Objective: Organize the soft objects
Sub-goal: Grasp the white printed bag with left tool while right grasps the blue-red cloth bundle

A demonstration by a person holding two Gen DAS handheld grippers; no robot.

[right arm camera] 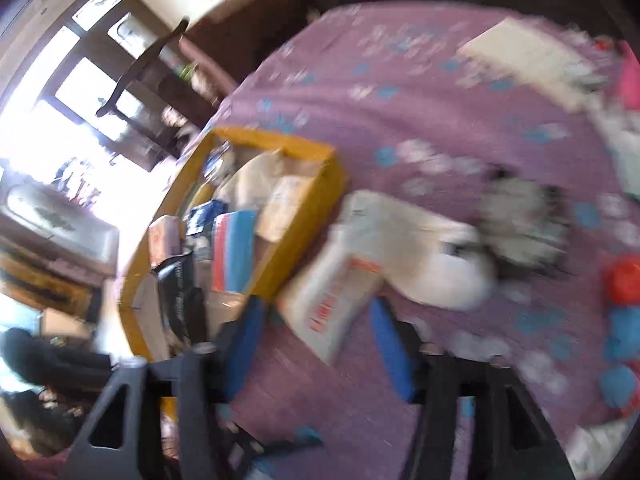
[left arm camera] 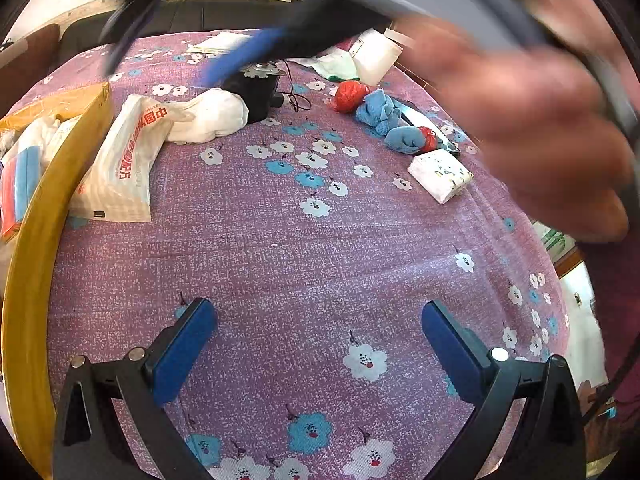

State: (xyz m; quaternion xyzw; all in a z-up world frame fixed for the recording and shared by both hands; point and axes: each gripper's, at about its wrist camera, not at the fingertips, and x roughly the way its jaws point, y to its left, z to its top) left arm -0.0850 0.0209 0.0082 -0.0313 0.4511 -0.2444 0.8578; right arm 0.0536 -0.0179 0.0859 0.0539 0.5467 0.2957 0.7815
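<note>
From the left, I see the yellow box (left arm camera: 44, 184) at the table edge, already holding a few packs. Leaning on its wall is the white bag (left arm camera: 124, 160), printed in red Chinese characters; I can make out 中国 at the top, the rest is too skewed to read. Beside it lies a white cloth (left arm camera: 216, 116), touching a black device (left arm camera: 256, 96). Further right sit the red ball (left arm camera: 350, 95), the blue cloths (left arm camera: 384, 116) and a tissue pack (left arm camera: 440, 174) with blue specks, no legible label.

My left gripper (left arm camera: 320, 344) hangs over bare tablecloth (left arm camera: 280, 240), jaws spread wide and holding nothing. My right gripper (right arm camera: 316, 344) is also parted and empty, tips either side of the bag's near corner; that view is badly smeared.

Risks, as I judge them: closing while blurred could pinch only the bag's film and let it slip, or shove it against the box. The device's cable (left arm camera: 296, 100) could snag the white cloth
</note>
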